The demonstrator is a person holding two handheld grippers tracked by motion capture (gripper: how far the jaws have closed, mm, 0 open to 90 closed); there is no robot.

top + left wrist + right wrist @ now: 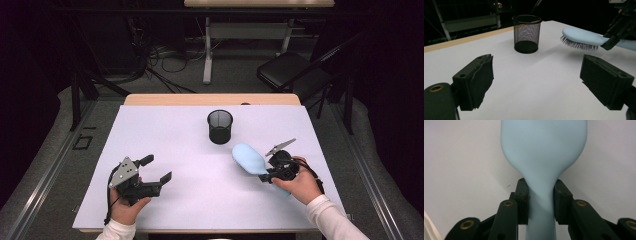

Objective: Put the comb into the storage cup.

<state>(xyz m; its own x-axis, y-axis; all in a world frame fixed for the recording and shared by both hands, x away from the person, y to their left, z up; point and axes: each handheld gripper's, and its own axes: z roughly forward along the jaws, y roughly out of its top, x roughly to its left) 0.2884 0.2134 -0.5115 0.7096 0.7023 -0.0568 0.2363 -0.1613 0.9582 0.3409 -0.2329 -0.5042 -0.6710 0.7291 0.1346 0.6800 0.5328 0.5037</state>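
Note:
A pale blue hairbrush (248, 158) hangs a little above the white table, bristles down, its head pointing toward the black mesh cup (220, 127). My right gripper (270, 174) is shut on the brush's neck; in the right gripper view both pads press the narrow handle (541, 200). The left gripper view shows the brush (581, 37) at upper right with its bristles clear of the table, and the mesh cup (526, 33) standing upright ahead. My left gripper (157, 169) stands open over the near left of the table with nothing between its jaws.
A white sheet (165, 145) covers the wooden table, whose far edge (210, 99) shows as a tan strip. Beyond it stand a dark chair (290, 70), a desk frame (207, 50) and floor cables.

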